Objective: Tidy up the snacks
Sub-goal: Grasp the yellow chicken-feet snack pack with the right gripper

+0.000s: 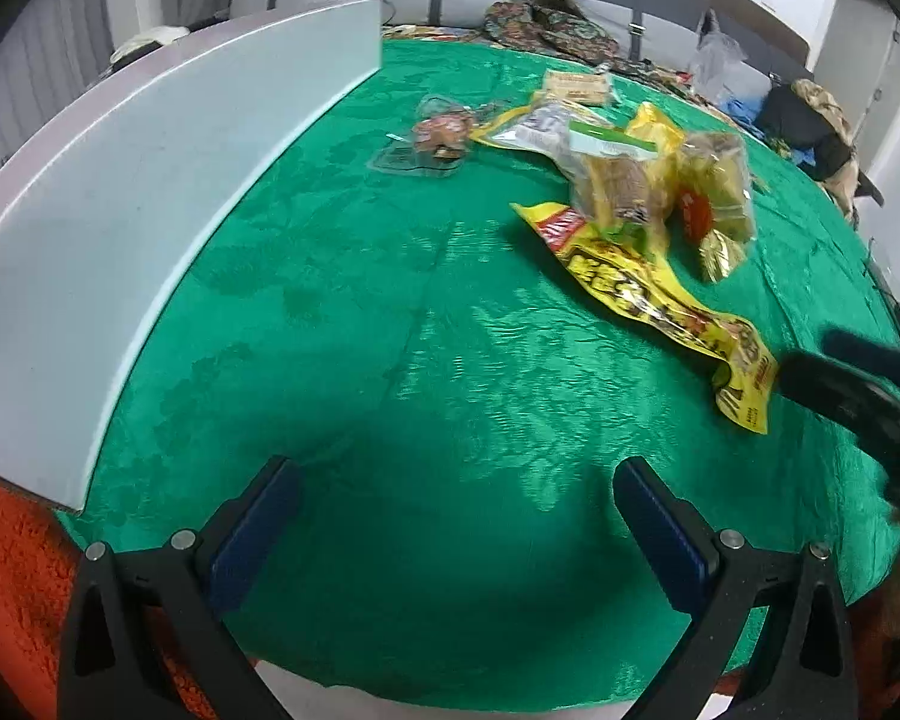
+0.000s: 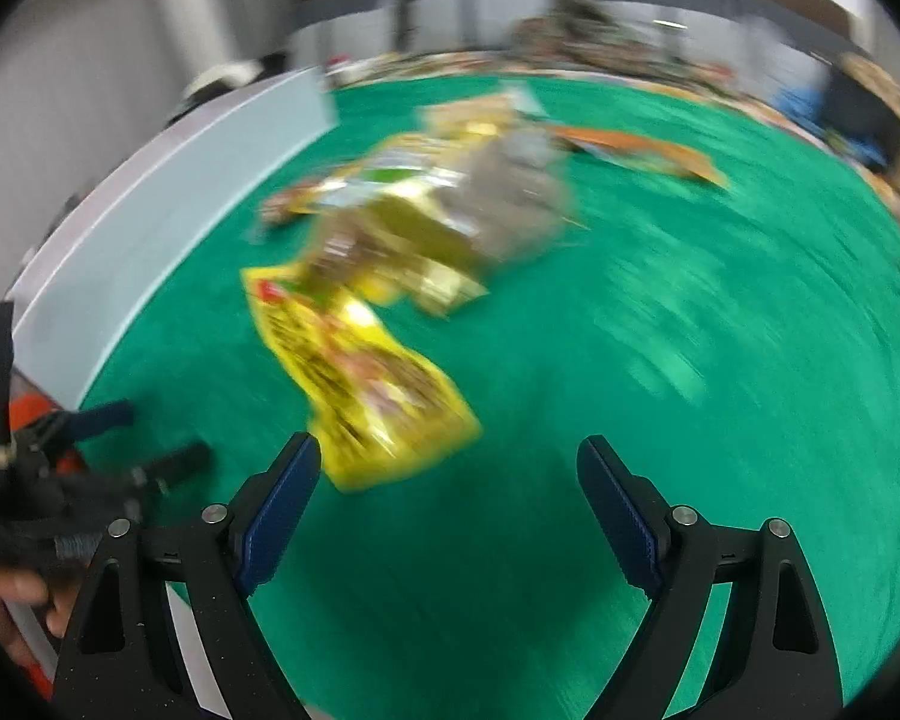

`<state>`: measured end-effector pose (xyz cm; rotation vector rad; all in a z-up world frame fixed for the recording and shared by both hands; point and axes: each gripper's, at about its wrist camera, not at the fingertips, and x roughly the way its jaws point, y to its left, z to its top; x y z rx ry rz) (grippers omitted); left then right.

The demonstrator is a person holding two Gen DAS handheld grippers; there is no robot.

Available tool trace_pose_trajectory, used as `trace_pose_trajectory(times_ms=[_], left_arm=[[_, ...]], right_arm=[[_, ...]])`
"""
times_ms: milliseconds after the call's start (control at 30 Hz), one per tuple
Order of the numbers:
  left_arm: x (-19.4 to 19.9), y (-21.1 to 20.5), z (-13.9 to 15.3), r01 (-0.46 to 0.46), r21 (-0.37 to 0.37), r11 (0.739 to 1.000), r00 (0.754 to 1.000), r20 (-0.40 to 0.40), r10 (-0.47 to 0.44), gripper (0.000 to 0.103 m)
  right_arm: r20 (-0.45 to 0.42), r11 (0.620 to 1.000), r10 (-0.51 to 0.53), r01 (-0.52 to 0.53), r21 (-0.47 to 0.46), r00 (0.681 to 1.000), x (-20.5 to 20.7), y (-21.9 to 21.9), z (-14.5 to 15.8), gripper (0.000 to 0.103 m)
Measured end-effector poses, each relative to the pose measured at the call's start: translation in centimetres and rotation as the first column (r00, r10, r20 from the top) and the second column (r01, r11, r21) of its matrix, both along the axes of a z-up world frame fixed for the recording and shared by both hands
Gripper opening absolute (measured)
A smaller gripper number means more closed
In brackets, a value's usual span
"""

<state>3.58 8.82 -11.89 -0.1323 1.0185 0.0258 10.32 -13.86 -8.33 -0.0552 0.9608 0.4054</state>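
**Snacks piled on the green cloth, both your grippers empty**

The snacks lie in a loose heap on the far half of the green cloth (image 1: 390, 360). Nearest you is a long yellow packet (image 1: 648, 294), flat on the cloth, its far end tucked under the heap. Behind it sit a clear bag of brown pieces (image 1: 624, 186) and a gold-and-clear bag (image 1: 717, 192), touching each other. Further back lies a silver-and-yellow packet (image 1: 534, 126), and to its left, just apart from the heap, a small clear wrapper with something brown inside (image 1: 438, 135). A flat tan packet (image 1: 573, 87) lies at the far edge. In your right wrist view an orange packet (image 2: 648, 150) lies on the cloth behind the heap; that view is too blurred to tell more of it.

Your left gripper (image 1: 456, 480) hangs over bare cloth at the near side, fingers spread wide with nothing between them. Your right gripper (image 2: 450, 462) is spread wide too and holds nothing; its left finger (image 2: 282, 510) is just beside the near end of the yellow packet, and the blur hides whether they touch.

A white board (image 1: 150, 192) stands upright along the left edge of the cloth. Beyond the cloth's far side you have patterned fabric (image 1: 546, 24) and a dark bag (image 1: 804, 120).
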Motion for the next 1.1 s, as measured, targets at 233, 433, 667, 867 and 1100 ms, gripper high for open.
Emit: trace_pose_trajectory(times_ms=[233, 433, 667, 867, 1100], left_arm=[[-0.3, 2.2, 0.1, -0.076, -0.034, 0.997, 0.997, 0.002, 0.076, 0.103], [-0.1, 1.5, -0.2, -0.072, 0.021, 0.997, 0.997, 0.001, 0.072, 0.103], [-0.2, 1.6, -0.2, -0.074, 0.026, 0.997, 0.997, 0.003, 0.074, 0.103], [-0.2, 1.3, -0.3, -0.069, 0.057, 0.996, 0.998, 0.001, 0.069, 0.103], [-0.2, 0.9, -0.5, -0.071, 0.086, 0.994, 0.997, 0.007, 0.071, 0.103]], right_arm=[[-0.122, 0.97, 0.195, -0.209, -0.123, 0.973, 5.1, 7.0, -2.9, 0.091], [-0.136, 0.948, 0.244, -0.266, -0.176, 0.96, 4.1, 8.5, -3.0, 0.088], [-0.156, 0.929, 0.29, -0.317, -0.194, 0.944, 1.2, 7.5, -2.2, 0.056], [-0.152, 0.935, 0.258, -0.286, -0.21, 0.954, -2.4, 3.9, -2.0, 0.056], [-0.062, 0.962, 0.13, -0.141, -0.234, 0.99, -4.3, -2.2, -2.2, 0.057]])
